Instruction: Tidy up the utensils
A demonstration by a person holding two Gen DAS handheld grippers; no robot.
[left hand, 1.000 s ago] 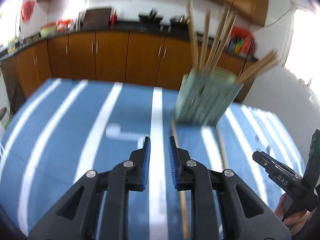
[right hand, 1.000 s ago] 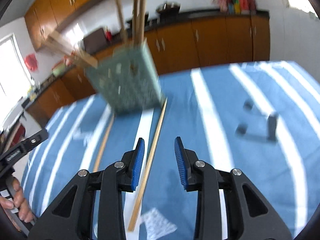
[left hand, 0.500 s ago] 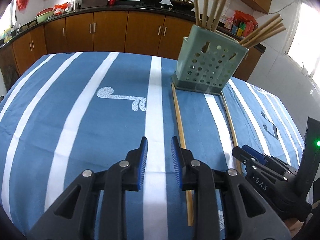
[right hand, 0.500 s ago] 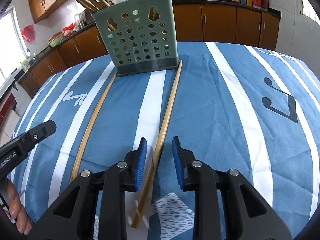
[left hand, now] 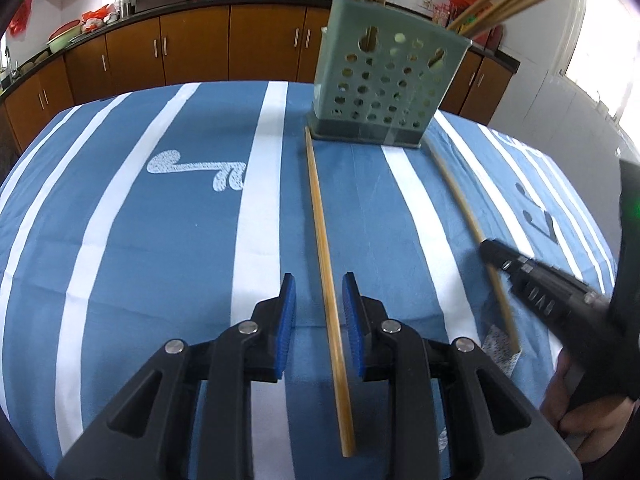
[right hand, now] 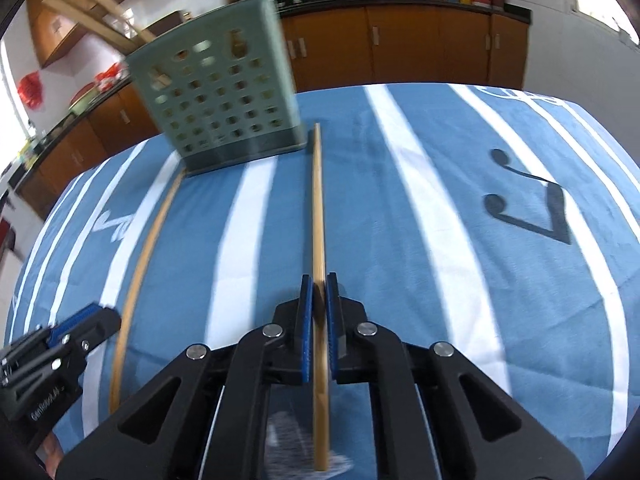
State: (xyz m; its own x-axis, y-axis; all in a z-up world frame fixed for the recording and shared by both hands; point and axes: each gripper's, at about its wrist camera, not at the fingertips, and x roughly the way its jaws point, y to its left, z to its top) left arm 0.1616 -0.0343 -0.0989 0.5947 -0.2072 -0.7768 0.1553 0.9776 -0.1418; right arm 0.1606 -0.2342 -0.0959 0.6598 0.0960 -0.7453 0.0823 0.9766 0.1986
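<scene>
A blue tablecloth (left hand: pixel 168 240) with white stripes covered the table before brown kitchen cabinets (left hand: pixel 192 52); in the left wrist view, the left gripper (left hand: pixel 319 300) stood released, its blue pads straddling 1 chopstick (left hand: pixel 326 264) lying flat, its long axis running away from the camera to the base of the green perforated holder (left hand: pixel 384 84), where more chopsticks stood; in the right wrist view, the right gripper (right hand: pixel 319 304) was clenched on a second chopstick (right hand: pixel 317 208), which pointed straight ahead, its far tip just beside that holder (right hand: pixel 220 96).
</scene>
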